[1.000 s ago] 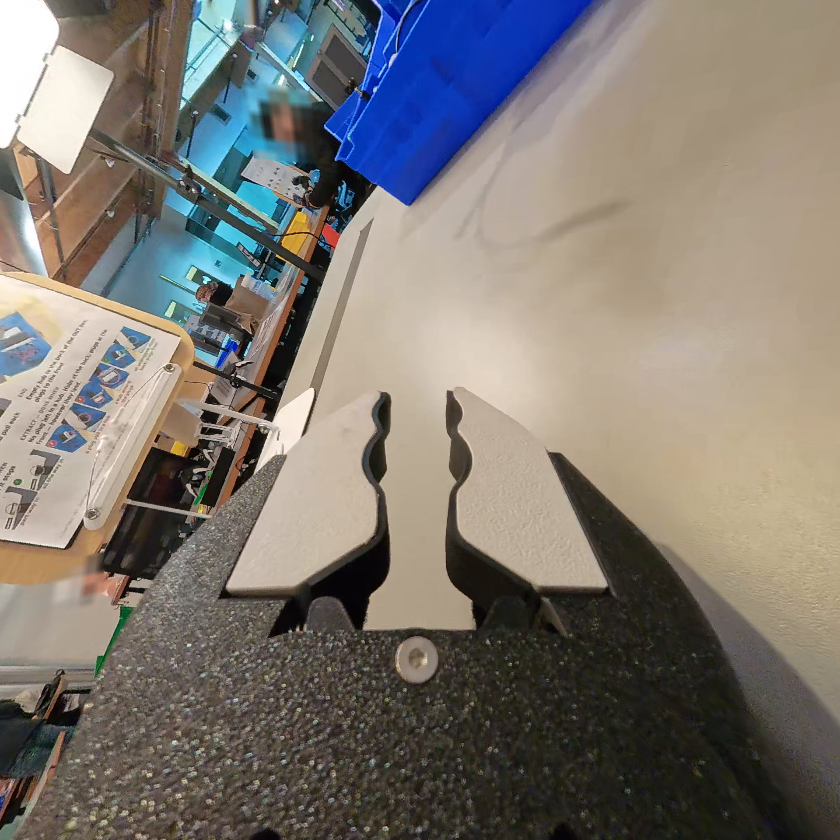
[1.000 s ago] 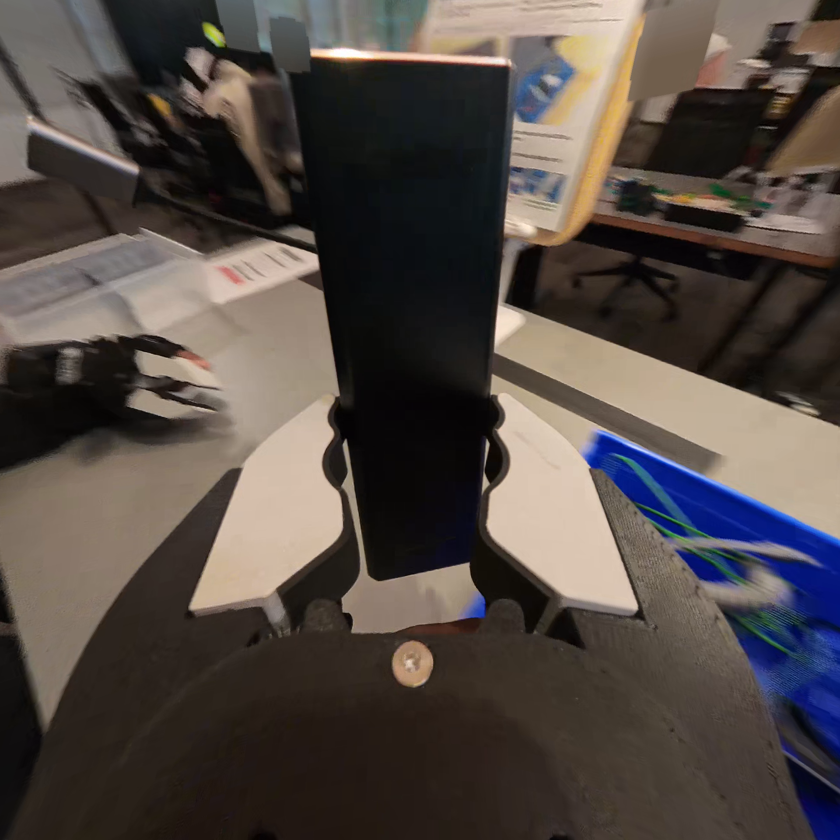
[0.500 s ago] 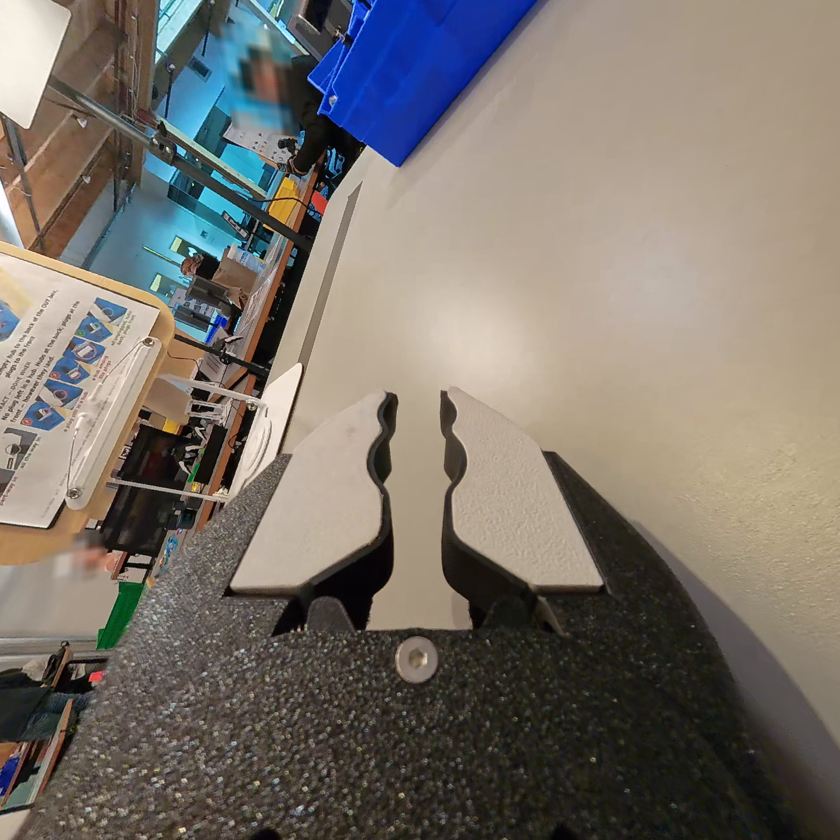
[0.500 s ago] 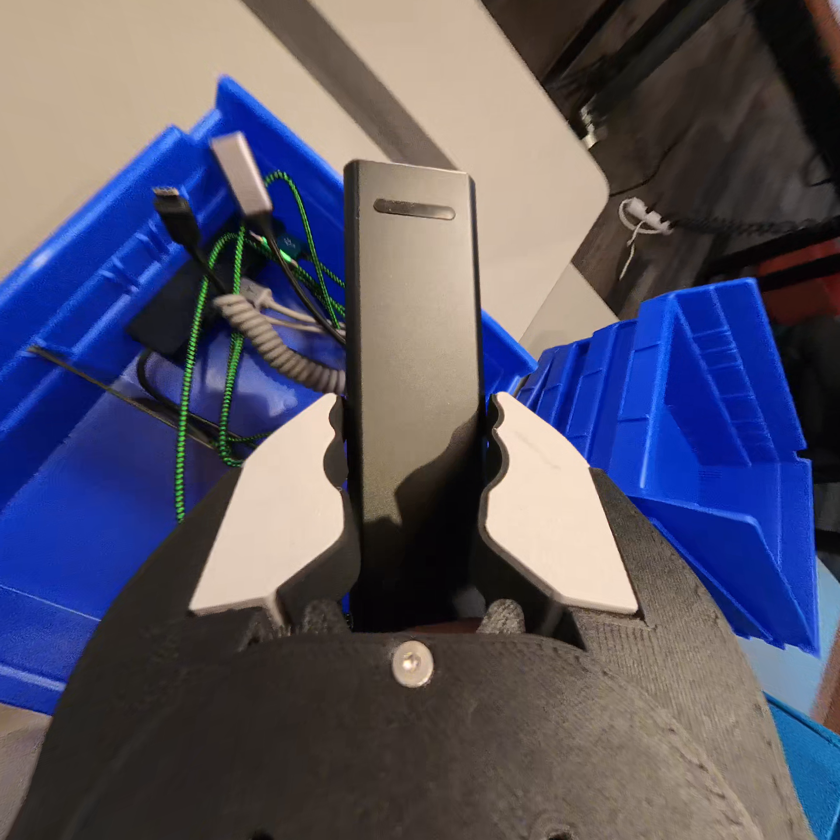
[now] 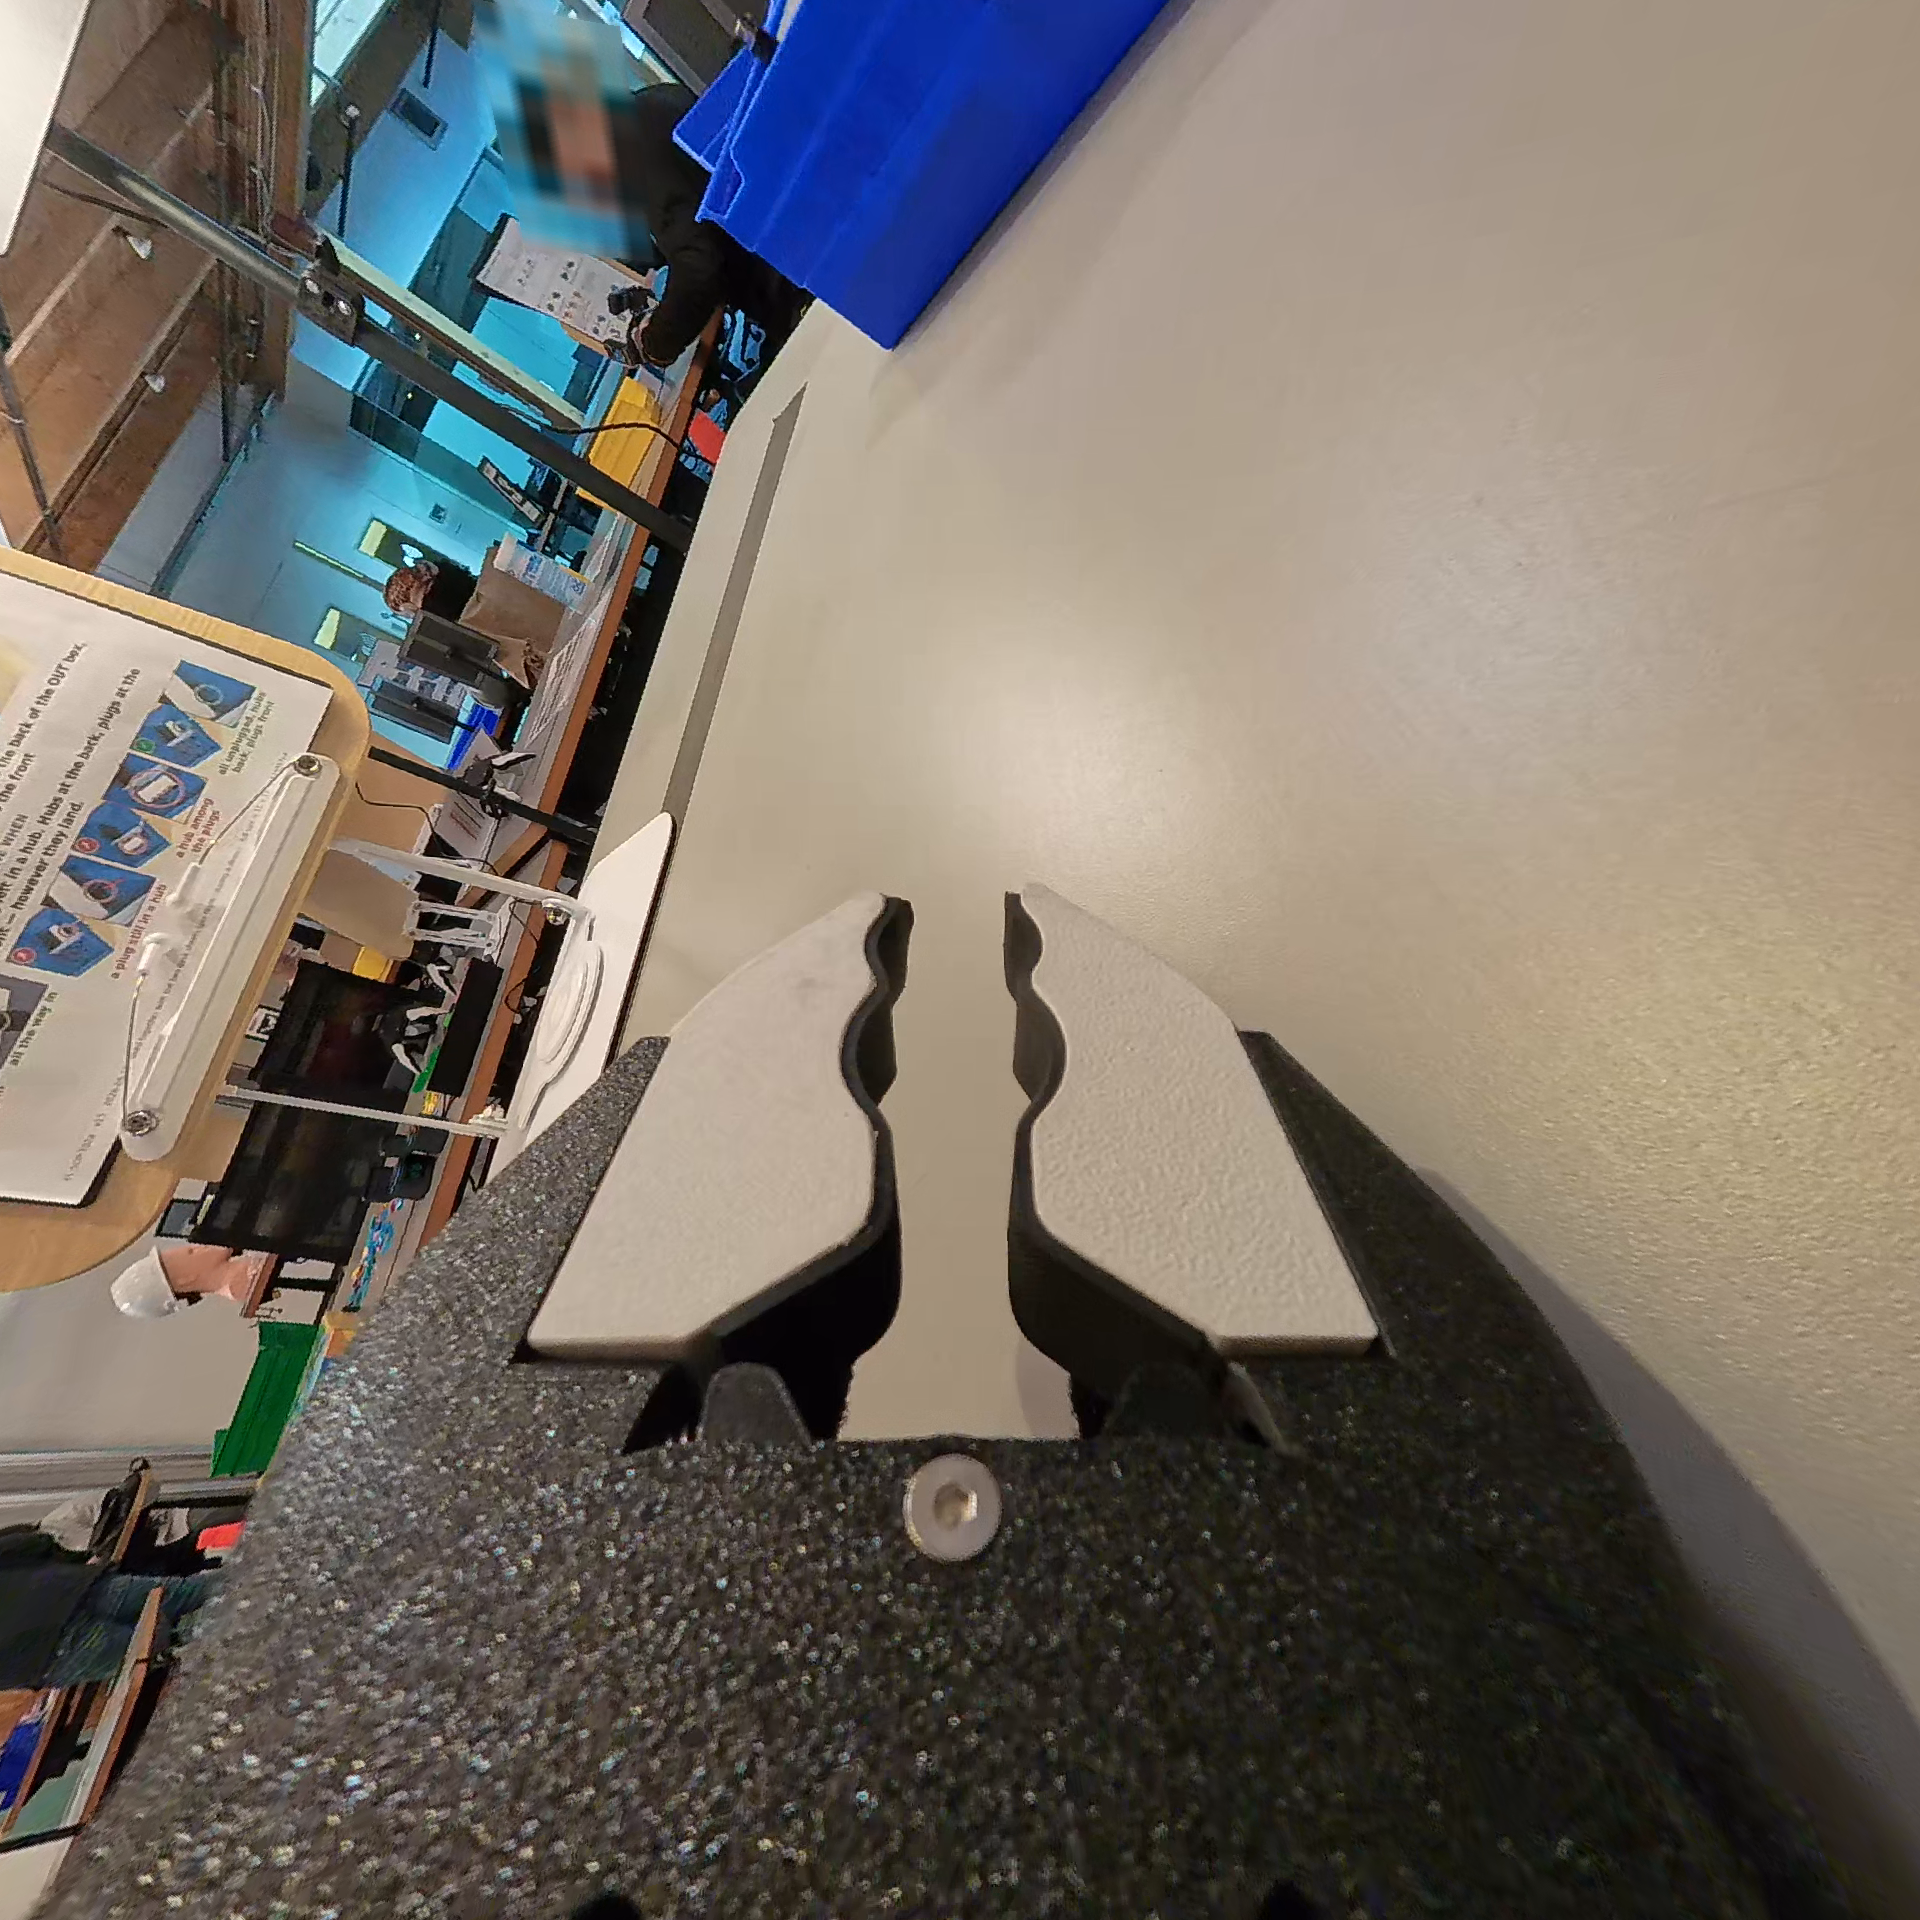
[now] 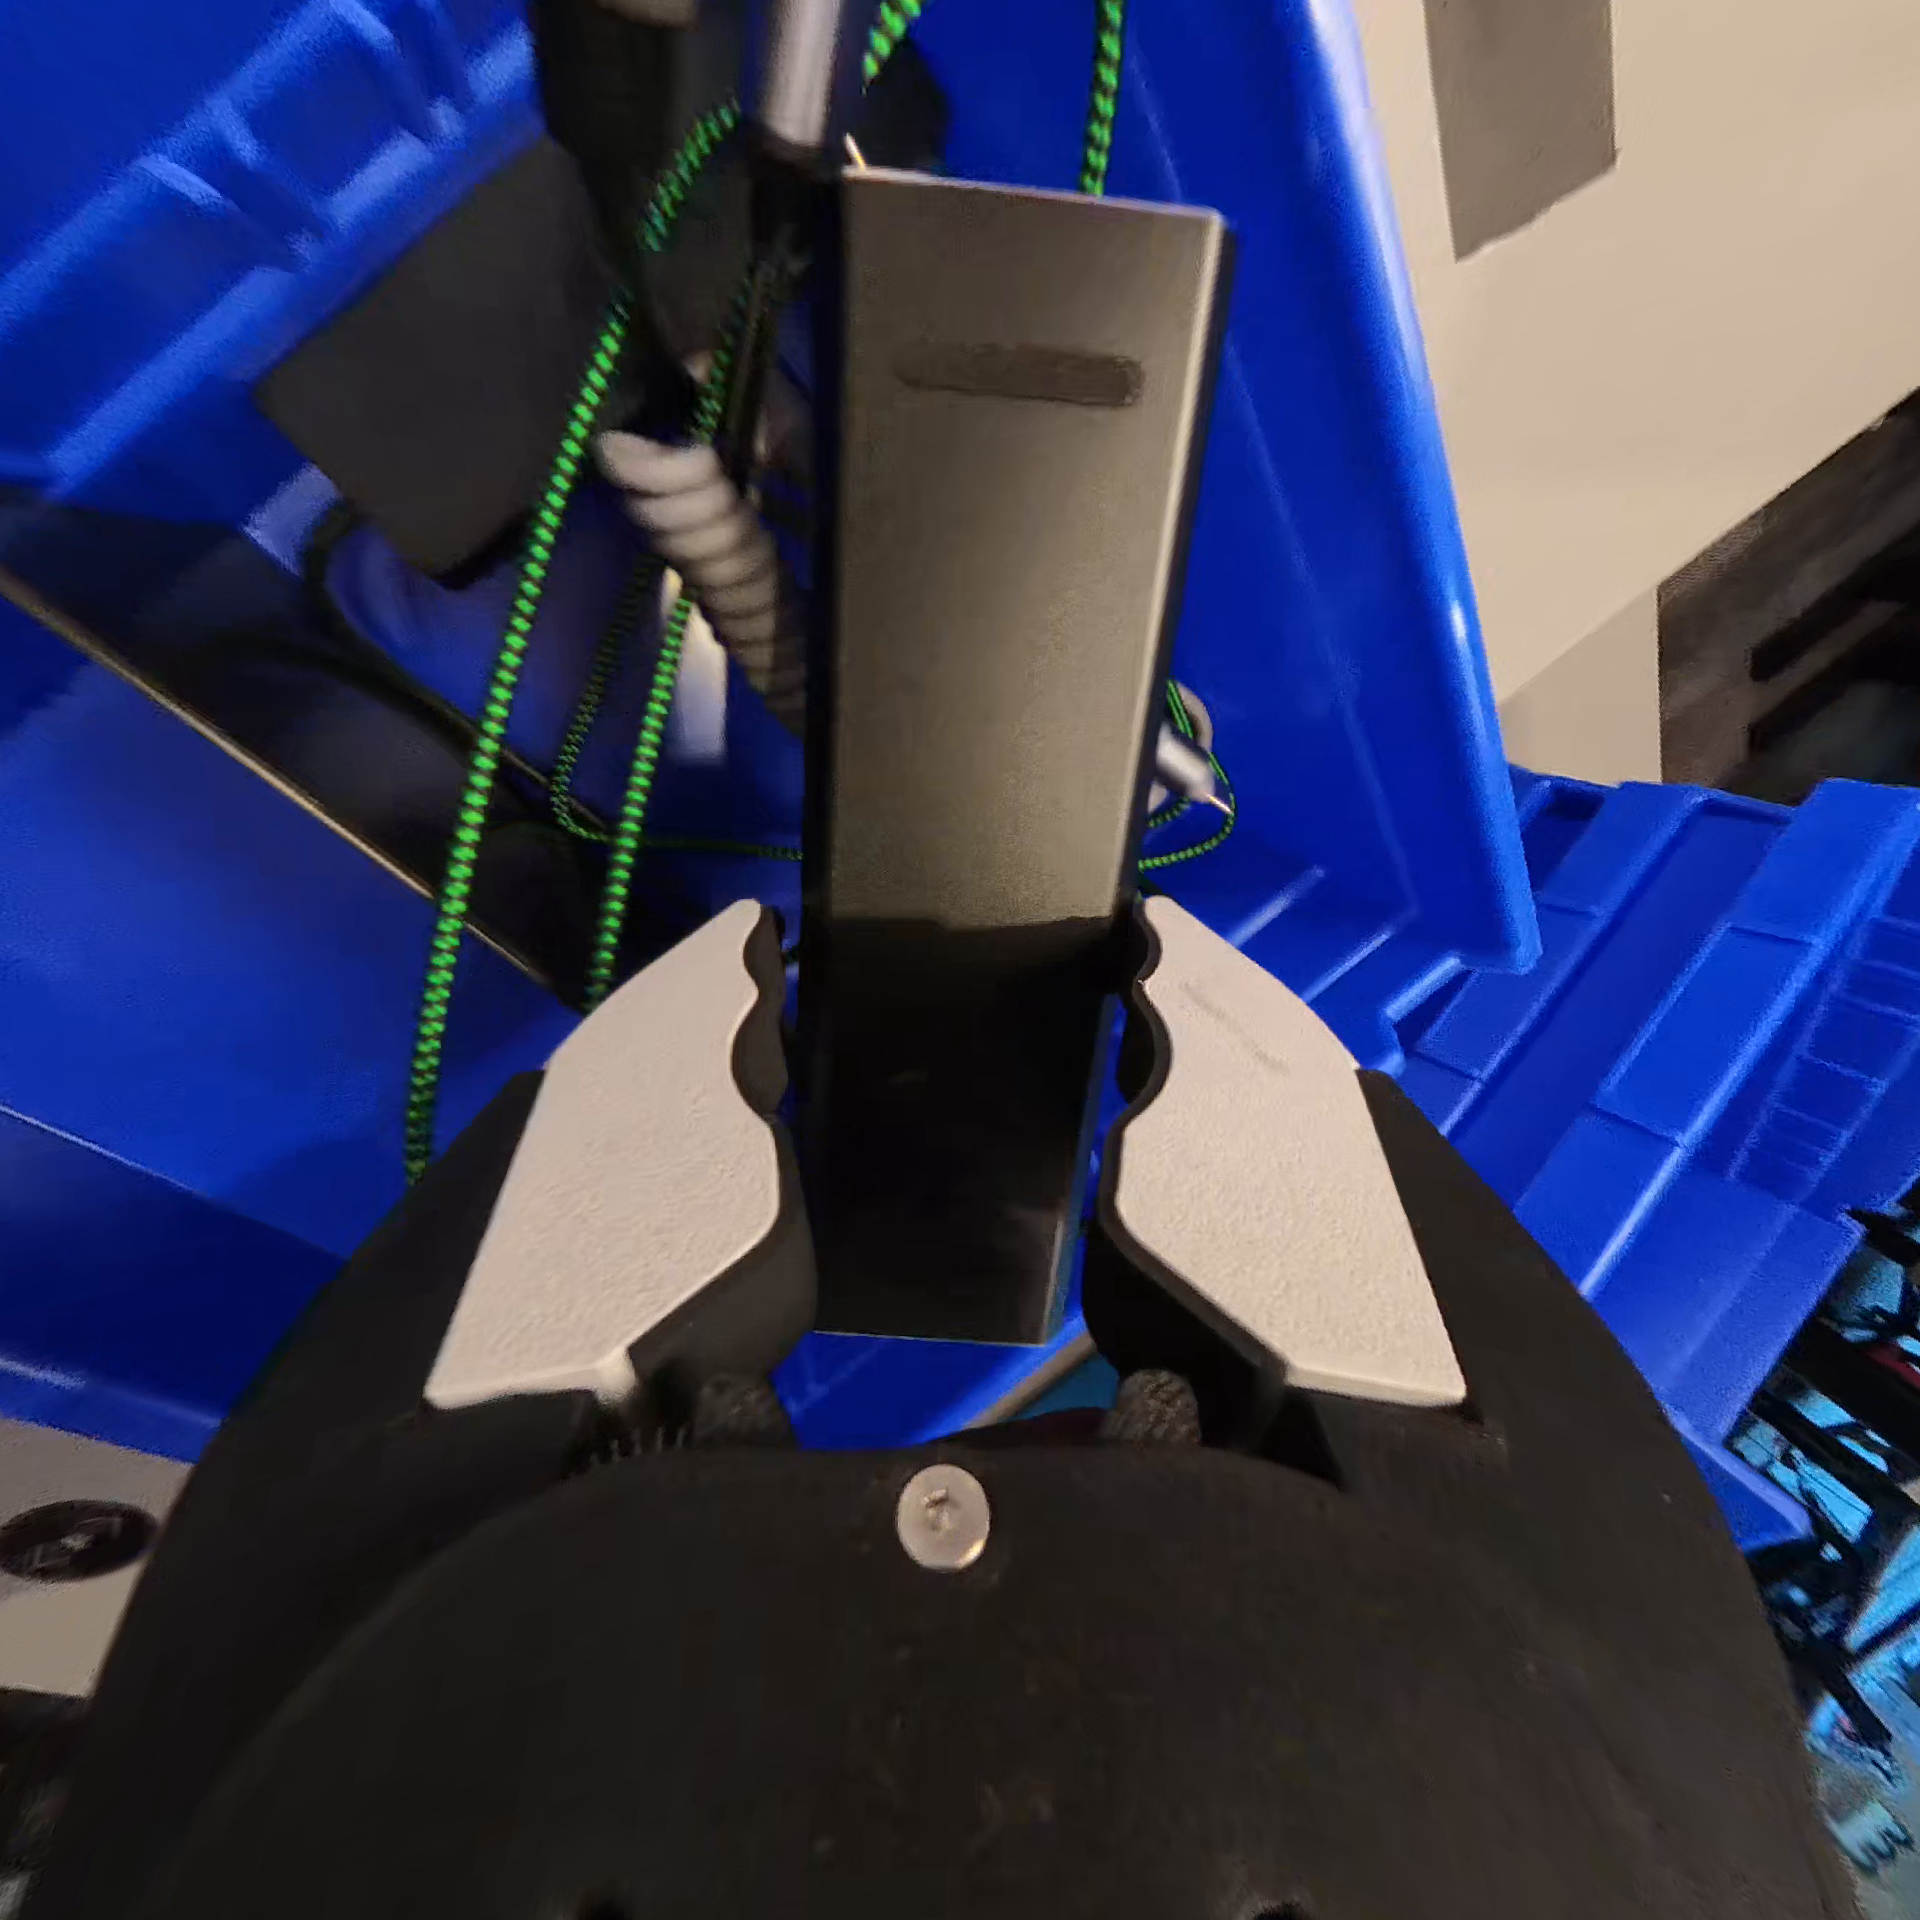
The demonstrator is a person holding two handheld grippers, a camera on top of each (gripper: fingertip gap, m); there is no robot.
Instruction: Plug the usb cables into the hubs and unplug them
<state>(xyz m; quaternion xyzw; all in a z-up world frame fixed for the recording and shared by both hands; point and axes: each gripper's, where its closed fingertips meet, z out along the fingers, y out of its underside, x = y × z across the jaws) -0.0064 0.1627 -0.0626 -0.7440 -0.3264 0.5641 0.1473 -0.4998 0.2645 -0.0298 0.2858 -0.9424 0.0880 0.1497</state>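
My right gripper (image 6: 951,940) is shut on a long black hub (image 6: 997,582) that sticks straight out between its fingers. It holds the hub over a blue bin (image 6: 208,935). In the bin lie a green-and-black braided cable (image 6: 499,717), a grey coiled cable (image 6: 717,561), a flat black hub (image 6: 436,384) and a silver plug (image 6: 800,83). My left gripper (image 5: 956,914) is tilted on its side over the bare grey table (image 5: 1351,675). Its jaws stand a narrow gap apart and hold nothing.
More blue bins (image 6: 1704,1039) stand right of the one with cables, and blue bins (image 5: 883,135) show far off in the left wrist view. A clipboard with an instruction sheet (image 5: 104,935) stands at the table's far edge on a white stand (image 5: 613,935). A person sits beyond. The left gripper's tips are roughly 50 cm from the right gripper's.
My right gripper has swung from facing the room down over the blue bin and moved closer to the cables, still holding the hub. My left gripper has shifted only slightly.
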